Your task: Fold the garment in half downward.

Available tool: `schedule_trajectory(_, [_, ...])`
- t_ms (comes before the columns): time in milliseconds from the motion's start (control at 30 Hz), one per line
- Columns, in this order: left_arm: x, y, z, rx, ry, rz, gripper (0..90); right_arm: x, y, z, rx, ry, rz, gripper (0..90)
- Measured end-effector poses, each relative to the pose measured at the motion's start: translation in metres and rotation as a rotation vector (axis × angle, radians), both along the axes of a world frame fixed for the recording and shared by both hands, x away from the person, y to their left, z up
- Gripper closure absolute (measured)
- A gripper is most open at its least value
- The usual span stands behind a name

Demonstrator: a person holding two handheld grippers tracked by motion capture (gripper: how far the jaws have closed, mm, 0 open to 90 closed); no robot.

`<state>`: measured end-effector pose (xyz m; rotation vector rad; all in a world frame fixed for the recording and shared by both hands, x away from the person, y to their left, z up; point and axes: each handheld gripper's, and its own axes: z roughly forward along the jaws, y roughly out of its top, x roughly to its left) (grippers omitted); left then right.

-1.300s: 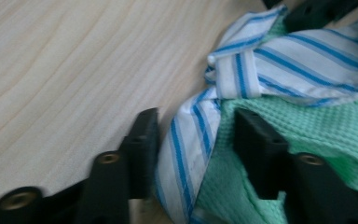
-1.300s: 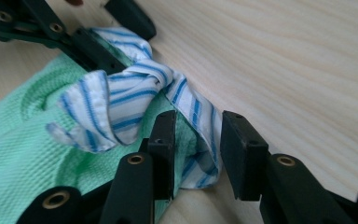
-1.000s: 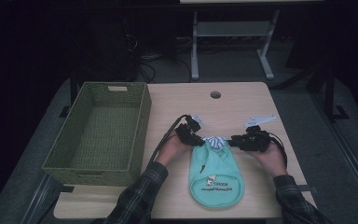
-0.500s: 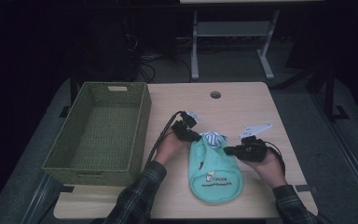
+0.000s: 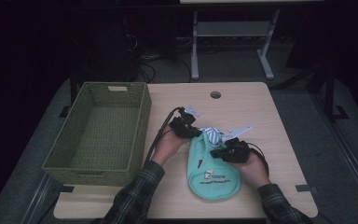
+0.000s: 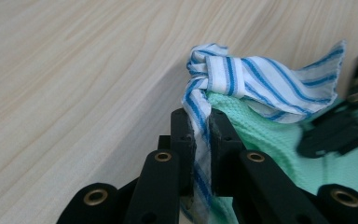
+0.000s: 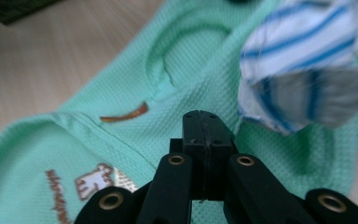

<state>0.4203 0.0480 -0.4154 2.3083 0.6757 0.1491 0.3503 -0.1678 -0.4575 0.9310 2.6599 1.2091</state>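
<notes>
A person sits at a pale wooden surface (image 5: 261, 107) holding a black gripper in each hand. The left gripper (image 6: 200, 135) has its jaws pinched nearly together on a strip of white cloth with blue stripes (image 6: 261, 79), which is knotted just beyond the jaw tips and fans out to one side. That striped cloth is the collar end of a small mint-green garment (image 5: 213, 172) lying flat on the surface in front of the person, just right of centre. The right gripper (image 7: 204, 128) has its jaws pressed fully together with nothing visible between them; the tips sit over the green knit, though whether they touch it cannot be told. The garment's long axis runs from the person outward: the striped collar end points away toward the far edge, and the rounded hem, printed with a small logo (image 5: 213, 175), points back toward the person. A green woven basket (image 5: 103, 130) stands to the left on the surface, well apart from the garment.
</notes>
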Motion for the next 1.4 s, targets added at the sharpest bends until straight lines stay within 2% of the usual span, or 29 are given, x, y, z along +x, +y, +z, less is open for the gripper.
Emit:
schedule_trajectory(133, [-0.006,0.003,0.01,-0.02,-0.02,-0.004,82.1,0.004,0.004,-0.009,-0.031,0.011,-0.008,89.8])
schedule_trajectory(200, [-0.009,0.005,0.016,-0.032,-0.03,-0.008,82.1,0.006,0.005,-0.011,-0.049,0.0,-0.009,89.8])
schedule_trajectory(267, [-0.012,0.006,0.02,-0.042,-0.042,-0.015,82.1,0.007,0.006,-0.012,-0.047,-0.001,-0.017,89.9])
schedule_trajectory(333, [-0.017,0.008,0.025,-0.053,-0.047,-0.019,82.1,0.011,0.008,-0.012,-0.063,-0.028,-0.027,89.9])
schedule_trajectory(567, [-0.03,0.014,0.033,-0.051,-0.081,-0.017,82.1,0.015,0.008,-0.011,-0.067,-0.049,-0.039,89.8])
schedule_trajectory(600, [-0.03,0.015,0.033,-0.051,-0.081,-0.012,82.1,0.013,0.008,-0.009,-0.055,-0.053,-0.039,89.8])
schedule_trajectory(767, [-0.031,0.019,0.032,-0.058,-0.083,0.001,82.1,-0.004,-0.004,0.004,-0.029,-0.055,-0.027,89.8])
schedule_trajectory(867, [-0.031,0.023,0.032,-0.052,-0.088,0.006,82.1,-0.018,-0.014,0.007,-0.026,-0.033,-0.028,89.8])
schedule_trajectory(1200, [-0.029,0.034,0.029,-0.05,-0.098,0.044,82.0,-0.056,-0.038,0.0,-0.064,0.007,-0.029,89.7])
schedule_trajectory(1267, [-0.029,0.035,0.028,-0.053,-0.095,0.055,82.0,-0.061,-0.041,-0.002,-0.067,0.017,-0.028,89.7])
schedule_trajectory(1400, [-0.028,0.036,0.028,-0.052,-0.095,0.057,82.0,-0.059,-0.041,-0.006,-0.085,0.029,-0.034,89.7])
